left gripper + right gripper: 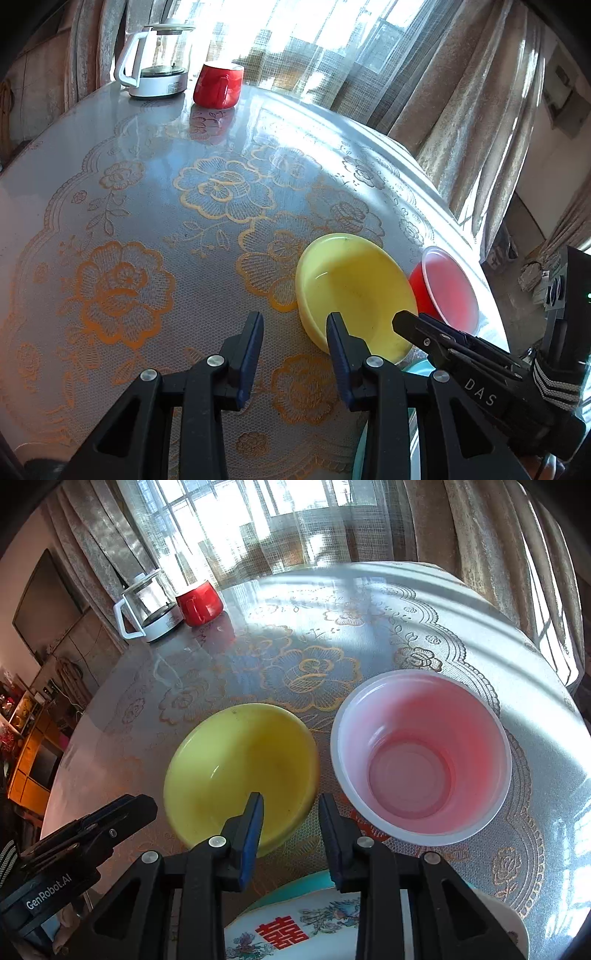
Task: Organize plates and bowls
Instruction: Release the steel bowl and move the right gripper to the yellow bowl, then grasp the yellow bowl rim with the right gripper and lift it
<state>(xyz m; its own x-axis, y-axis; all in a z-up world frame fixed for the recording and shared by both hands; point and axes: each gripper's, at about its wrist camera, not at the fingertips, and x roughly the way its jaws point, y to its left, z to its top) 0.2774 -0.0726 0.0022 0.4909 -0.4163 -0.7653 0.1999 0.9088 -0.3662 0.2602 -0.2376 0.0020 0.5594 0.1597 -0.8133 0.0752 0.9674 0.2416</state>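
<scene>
Yellow bowl (240, 771) sits beside a red plastic bowl (421, 757); both grippers (295, 354) (290, 834) hover spread and empty, their arms hiding most of a patterned plate (291, 930)

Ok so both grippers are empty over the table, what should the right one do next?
Probably ease the right gripper forward and down onto the near rim of the yellow plastic bowl. Its jaws stand apart with nothing between them, one finger already over that rim, and the pink-lined plastic bowl sits separately beside it.

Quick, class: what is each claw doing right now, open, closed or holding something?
Left claw: open, holding nothing, by the yellow bowl.
Right claw: open, holding nothing, above the table.
</scene>
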